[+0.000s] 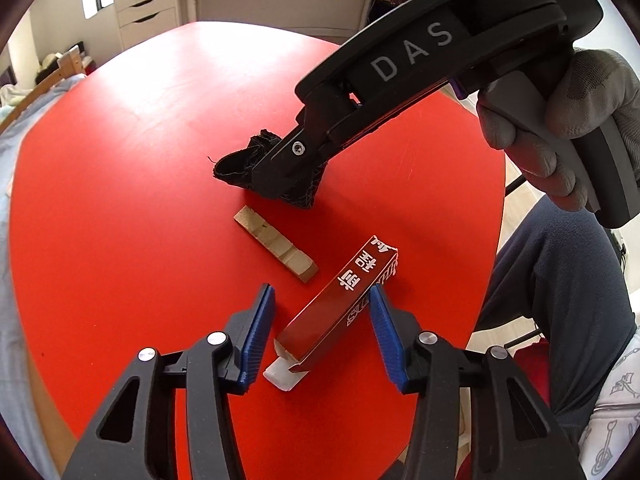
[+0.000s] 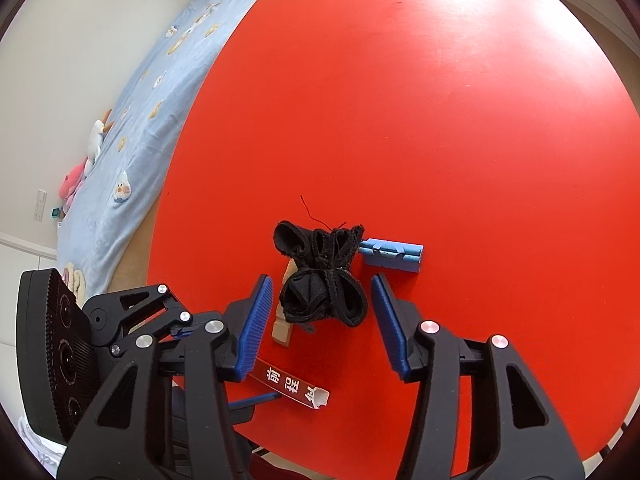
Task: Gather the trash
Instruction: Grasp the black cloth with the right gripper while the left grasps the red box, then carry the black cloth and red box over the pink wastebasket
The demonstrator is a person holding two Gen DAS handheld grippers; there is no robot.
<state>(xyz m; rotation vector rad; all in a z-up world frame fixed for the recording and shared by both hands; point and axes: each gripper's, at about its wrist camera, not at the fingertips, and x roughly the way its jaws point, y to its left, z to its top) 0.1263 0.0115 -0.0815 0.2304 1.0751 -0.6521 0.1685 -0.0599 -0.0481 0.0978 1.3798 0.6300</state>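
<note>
A dark red carton (image 1: 340,300) with white characters lies slantwise on the red table (image 1: 120,200), one end torn open. My left gripper (image 1: 322,292) straddles it: the right pad (image 1: 384,320) is at its side, the left pad (image 1: 258,328) stands clear. A crumpled black cloth (image 2: 324,296) lies between the pads of my right gripper (image 2: 321,280), with narrow gaps on both sides. In the left wrist view the right gripper (image 1: 280,176) hangs low over the cloth (image 1: 236,168), held by a gloved hand (image 1: 560,120).
A tan strip (image 1: 276,244) lies between carton and cloth. A blue ridged piece (image 2: 394,254) sits just behind the cloth. A bed with a light blue sheet (image 2: 132,140) runs along the table's left side. The person's leg (image 1: 560,280) is at the near edge.
</note>
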